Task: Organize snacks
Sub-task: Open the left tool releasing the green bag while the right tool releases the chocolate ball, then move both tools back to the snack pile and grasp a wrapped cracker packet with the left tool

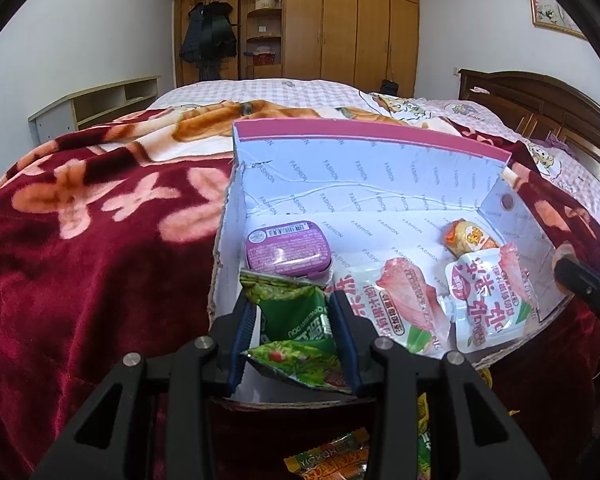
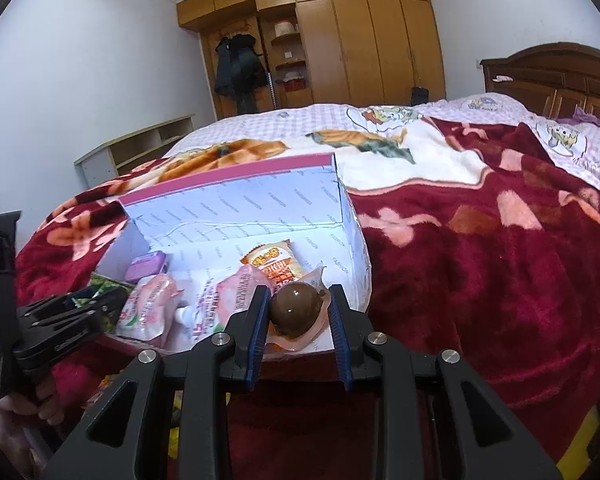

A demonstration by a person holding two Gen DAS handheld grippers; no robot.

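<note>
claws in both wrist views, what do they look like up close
The left claw and right claw match: matte black angular linkage arms with triangular cutouts and round silver pivot bolts, ending in fingers lined with ribbed dark blue pads. Seen from the right wrist, the left unit has a black body with faint embossed lettering.

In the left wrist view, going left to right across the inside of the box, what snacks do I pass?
Green snack packet between the left gripper fingers, with the purple tin just behind it → first pink-and-white pouch → second pink-and-white pouch, with the orange wrapped snack behind it.
</note>
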